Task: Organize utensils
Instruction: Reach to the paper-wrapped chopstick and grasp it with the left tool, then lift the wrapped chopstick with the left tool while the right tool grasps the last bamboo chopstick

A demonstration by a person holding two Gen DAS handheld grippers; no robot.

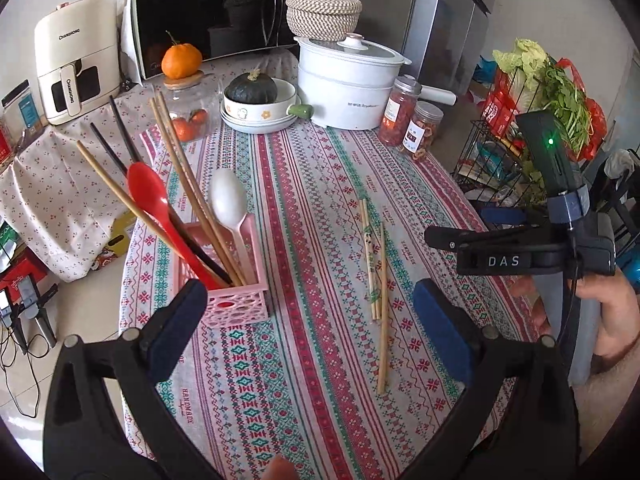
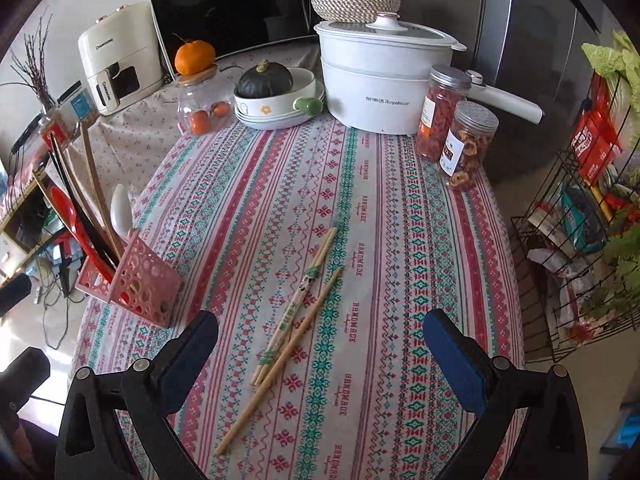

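left claw [image 1: 308,320] open, empty | pink holder [image 1: 236,292] holds spoons, chopsticks | loose chopsticks [image 1: 378,280] on tablecloth [image 1: 304,208]

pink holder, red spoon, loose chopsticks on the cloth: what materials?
Pink holder: looks like moulded plastic, matte, with a perforated lattice wall.
Red spoon: likely plastic, glossy, with highlights on the bowl.
Loose chopsticks: probably bamboo or wood, pale tan, matte; the printed pair carries green markings, maybe a paper wrap, hard to tell.

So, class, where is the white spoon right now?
The white spoon stands bowl-up in the pink basket at the table's left edge, between the red spoon and wooden chopsticks.
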